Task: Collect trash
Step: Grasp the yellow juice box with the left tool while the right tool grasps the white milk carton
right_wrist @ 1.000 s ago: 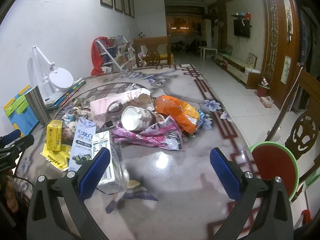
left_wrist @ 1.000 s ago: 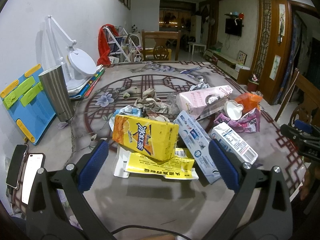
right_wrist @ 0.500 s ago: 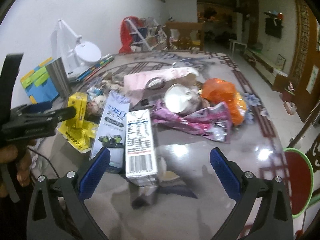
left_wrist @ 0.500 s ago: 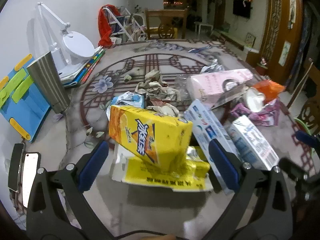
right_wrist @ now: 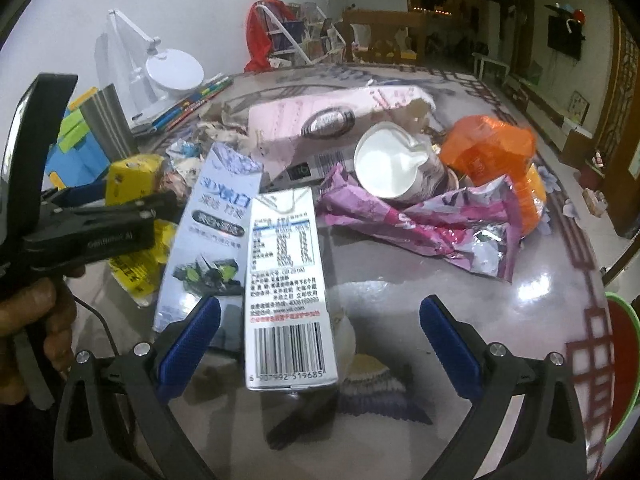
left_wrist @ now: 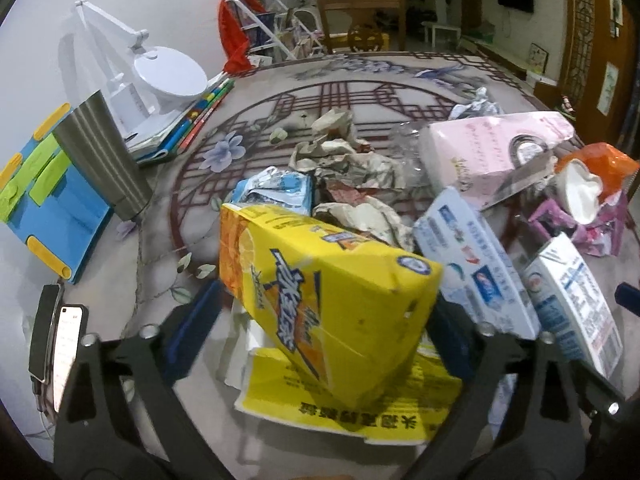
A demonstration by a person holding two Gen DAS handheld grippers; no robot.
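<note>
In the left wrist view, the left gripper (left_wrist: 320, 316) reaches over the yellow carton (left_wrist: 324, 296), which lies on the table (left_wrist: 400, 80) at the near side of the trash pile. The carton fills the space between the two blue pads (left_wrist: 192, 320). The jaws have just been closing around it, but a small gap seems to stay on the left side, so the grip looks not yet complete. The long axis of the carton runs slanted, from far left to near right, so the pads meet it across its length and not across its narrow side. Under the carton lies a flat yellow wrapper (left_wrist: 344, 412). To the right of the carton, the toothpaste box (left_wrist: 476, 264) and the white milk carton (left_wrist: 576, 296) lie side by side. To the left of the carton stands a steel tumbler (left_wrist: 104, 160).

In the right wrist view, the right gripper (right_wrist: 320, 340) stands wide and holds nothing. The milk carton (right_wrist: 286, 292) lies between its pads, nearer to the left pad, with its long axis pointing away along the fingers. Left of the milk carton the yellow carton (right_wrist: 132, 176) shows beyond the left gripper (right_wrist: 120, 216) and the person's hand (right_wrist: 36, 320).

Judging from this, each hand is nearer to its own carton. The left one probably needs only to finish closing.
</note>
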